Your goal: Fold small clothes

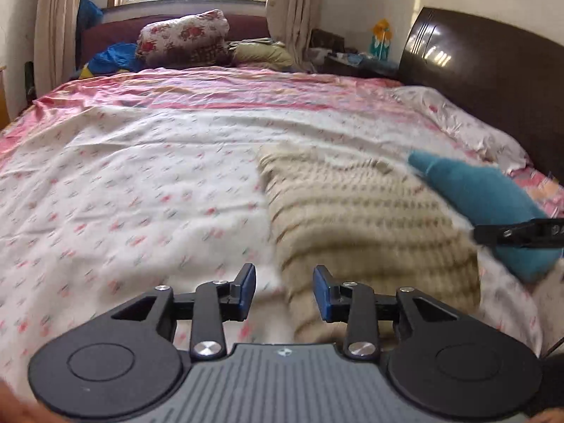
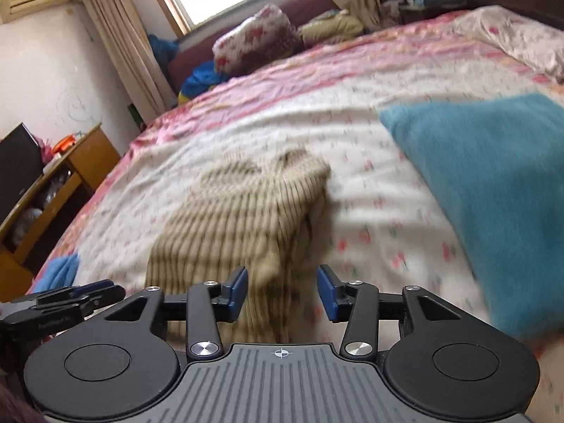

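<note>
A beige striped knit garment (image 1: 366,218) lies folded on the bed; it also shows in the right wrist view (image 2: 239,218). A teal garment (image 1: 493,197) lies to its right, large in the right wrist view (image 2: 493,190). My left gripper (image 1: 284,292) is open and empty, just above the beige garment's near left edge. My right gripper (image 2: 282,292) is open and empty over the beige garment's near end. The right gripper's finger shows at the left wrist view's right edge (image 1: 514,234), in front of the teal garment. The left gripper shows low left in the right wrist view (image 2: 70,296).
The bed has a white flowered sheet (image 1: 141,183) with a pink border. A dark headboard (image 1: 493,81) stands right. Floral bedding (image 1: 183,40) and blue cloth (image 1: 116,56) are piled by the window. A wooden desk (image 2: 53,190) stands left of the bed.
</note>
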